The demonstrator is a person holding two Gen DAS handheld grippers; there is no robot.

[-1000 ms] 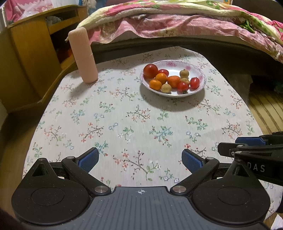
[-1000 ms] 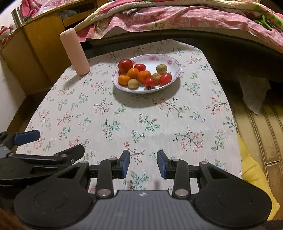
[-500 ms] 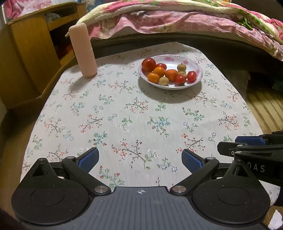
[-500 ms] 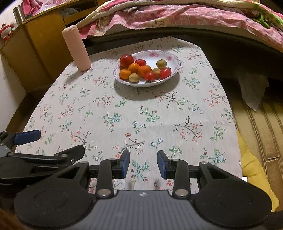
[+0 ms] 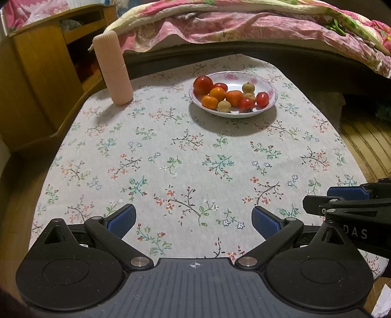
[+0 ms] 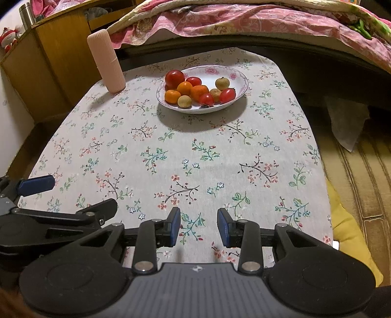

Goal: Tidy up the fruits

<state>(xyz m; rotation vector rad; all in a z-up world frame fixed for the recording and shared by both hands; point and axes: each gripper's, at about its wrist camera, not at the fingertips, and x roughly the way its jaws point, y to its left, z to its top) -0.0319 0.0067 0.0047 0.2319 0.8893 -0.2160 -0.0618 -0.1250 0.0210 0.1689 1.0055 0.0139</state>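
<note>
Plate (image 6: 240, 80) holds roughly ten fruits; left claw (image 5: 193, 221) spread wide, right claw (image 6: 198, 227) parted, both empty.

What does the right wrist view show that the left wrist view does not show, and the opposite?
Only the right wrist view shows a steel flask and a red-and-white figure on the wooden cabinet, a yellow cushion beside the table, and a white cloth on the floor.

Only the left wrist view shows a white paper scrap at the lower right edge.

Both show the flowered white plate of red, orange and tan fruits, the ribbed pink cylinder, the floral tablecloth and the pink quilt.
</note>
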